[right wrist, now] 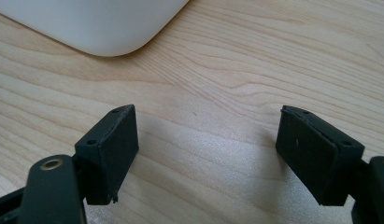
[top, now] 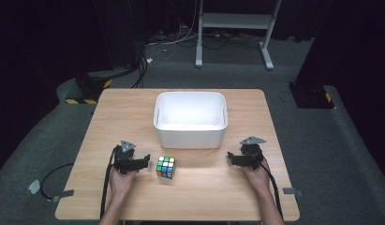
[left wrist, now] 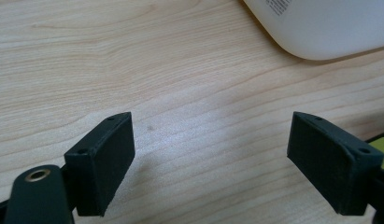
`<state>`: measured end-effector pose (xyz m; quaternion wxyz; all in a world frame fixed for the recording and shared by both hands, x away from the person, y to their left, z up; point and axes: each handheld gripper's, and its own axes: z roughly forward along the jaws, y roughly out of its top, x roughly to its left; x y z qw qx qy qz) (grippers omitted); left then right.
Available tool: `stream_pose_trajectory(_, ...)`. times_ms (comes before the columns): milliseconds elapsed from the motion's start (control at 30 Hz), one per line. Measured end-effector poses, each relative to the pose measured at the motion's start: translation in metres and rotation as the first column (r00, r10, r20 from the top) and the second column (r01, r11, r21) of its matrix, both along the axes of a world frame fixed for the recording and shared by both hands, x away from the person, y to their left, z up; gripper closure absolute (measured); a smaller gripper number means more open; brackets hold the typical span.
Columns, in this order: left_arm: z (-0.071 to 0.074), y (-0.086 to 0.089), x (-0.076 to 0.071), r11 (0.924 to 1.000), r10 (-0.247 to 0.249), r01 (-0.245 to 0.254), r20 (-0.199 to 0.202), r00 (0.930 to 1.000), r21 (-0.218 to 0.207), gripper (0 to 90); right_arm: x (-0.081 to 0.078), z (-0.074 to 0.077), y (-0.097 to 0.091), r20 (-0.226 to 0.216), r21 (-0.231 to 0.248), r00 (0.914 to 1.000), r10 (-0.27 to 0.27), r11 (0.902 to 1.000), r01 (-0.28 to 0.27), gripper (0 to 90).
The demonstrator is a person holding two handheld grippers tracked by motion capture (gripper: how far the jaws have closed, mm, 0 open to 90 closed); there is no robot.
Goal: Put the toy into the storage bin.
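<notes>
2 grippers rest low on the wooden table, 1 at each near corner of the work area, each held from behind by a hand. the left gripper sits just to the left of the puzzle cube, near it but not touching, and its jaws stand wide apart with bare wood between them in the left gripper view. a sliver of yellow-green shows past the edge of that view, likely the cube, which suggests the open jaws are set alongside it, ready to swing over and close on it. the right gripper lies well apart from the cube, on the right, its jaws also wide and holding nothing; it seems parked out of the way, leaving the path free.

the cube stands flat on the table, just nearer than the white bin, which sits open-topped and looks empty at the table's middle. that spot makes the bin the likely goal: a short lift and a move away from the person would carry the cube over its near wall. a rounded corner of the bin shows in each gripper view.
</notes>
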<state>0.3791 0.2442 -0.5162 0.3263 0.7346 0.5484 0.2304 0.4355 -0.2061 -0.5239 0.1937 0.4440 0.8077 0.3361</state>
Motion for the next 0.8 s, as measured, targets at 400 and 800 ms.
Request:
stream_pose_trajectory(400, 0.003, -0.002, -0.009, 0.9998, -0.009, 0.009, 0.013, 0.9999, 0.019, 15.2, 0.0, 0.0, 0.0, 0.0, 0.0, 1.0, 0.0, 1.0, 0.0, 20.9)
stream_pose_trajectory(800, 0.008, -0.003, -0.018, 0.9995, -0.023, 0.023, 0.006, 0.9997, 0.022, 14.8, 0.0, 0.0, 0.0, 0.0, 0.0, 1.0, 0.0, 1.0, 0.0, 21.0)
